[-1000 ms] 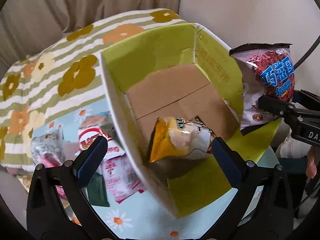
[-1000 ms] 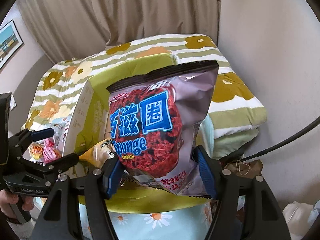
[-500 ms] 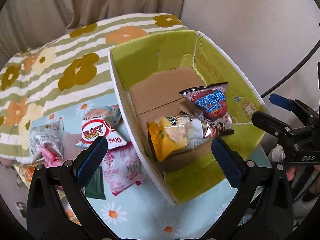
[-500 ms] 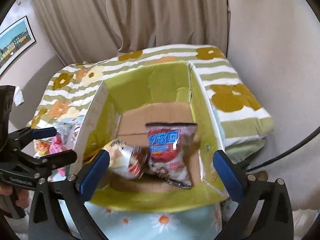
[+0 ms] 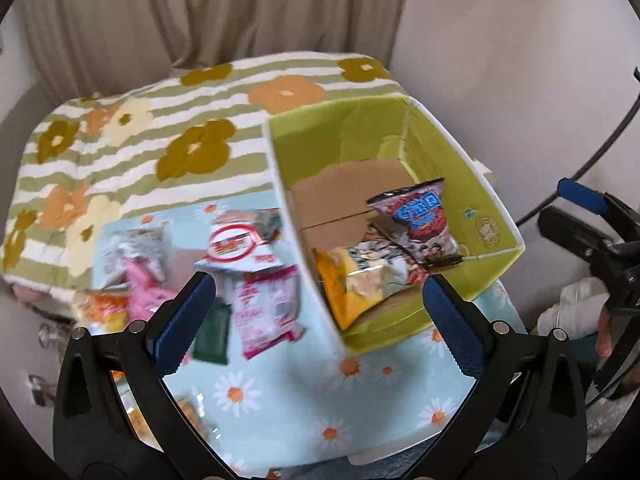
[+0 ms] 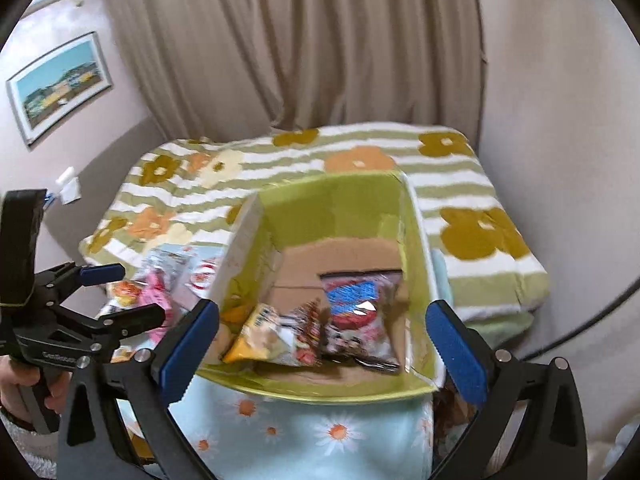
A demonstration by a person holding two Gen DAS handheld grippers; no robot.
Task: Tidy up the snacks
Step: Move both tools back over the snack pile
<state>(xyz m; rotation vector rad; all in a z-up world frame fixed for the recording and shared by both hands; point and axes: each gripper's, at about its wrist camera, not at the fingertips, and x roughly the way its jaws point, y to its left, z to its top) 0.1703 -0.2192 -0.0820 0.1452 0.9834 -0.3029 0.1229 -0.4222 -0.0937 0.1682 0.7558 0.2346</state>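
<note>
Right wrist view: I'm holding my right gripper (image 6: 322, 340) tilted down over the green box (image 6: 340, 208), jaws wide apart and empty. Its red snack bag (image 6: 356, 308), gripped a second ago, is now lying inside the box beside the yellow bag (image 6: 260, 340). My left gripper (image 5: 320, 308) is hovering near the box, likewise spread and empty.

Two snack bags, red (image 5: 420, 220) and yellow (image 5: 356, 284), are lying in the green box (image 5: 486, 216). More packets (image 5: 256, 276) are sitting outside it, beside its left wall.
</note>
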